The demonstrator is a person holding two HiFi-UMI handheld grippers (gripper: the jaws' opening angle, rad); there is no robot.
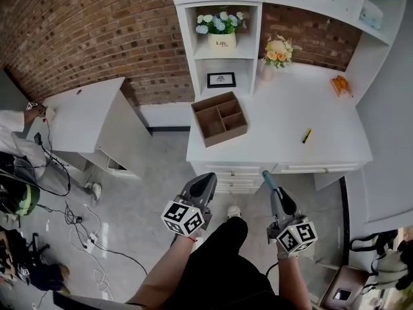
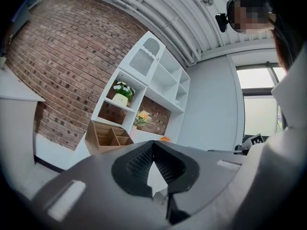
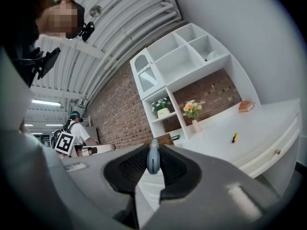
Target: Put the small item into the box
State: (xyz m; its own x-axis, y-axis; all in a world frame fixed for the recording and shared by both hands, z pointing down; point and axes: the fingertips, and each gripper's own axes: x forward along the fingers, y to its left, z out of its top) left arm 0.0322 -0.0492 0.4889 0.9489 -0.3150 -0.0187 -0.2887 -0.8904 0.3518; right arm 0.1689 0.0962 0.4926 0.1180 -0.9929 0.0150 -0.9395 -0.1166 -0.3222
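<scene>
The right gripper view showed the right gripper (image 3: pixel 152 153) with ribbed dark jaws clamped on a slim blue-grey item (image 3: pixel 152 158); the head view showed a slender stick. The left gripper (image 2: pixel 152 145) had its jaws meeting at the tips, empty. A compartmented wooden box (image 1: pixel 219 118) sat on the white desk (image 1: pixel 284 105), well apart from a small yellow-and-black item (image 1: pixel 307 135).

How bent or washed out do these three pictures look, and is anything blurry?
Head view: strong fisheye bows the brick wall and white desk; light is even, shadows soft. Left gripper view: the window is blown out white, corners dark. Right gripper view: a ceiling light glares, and the blue item in the fingers looks slightly soft.
</scene>
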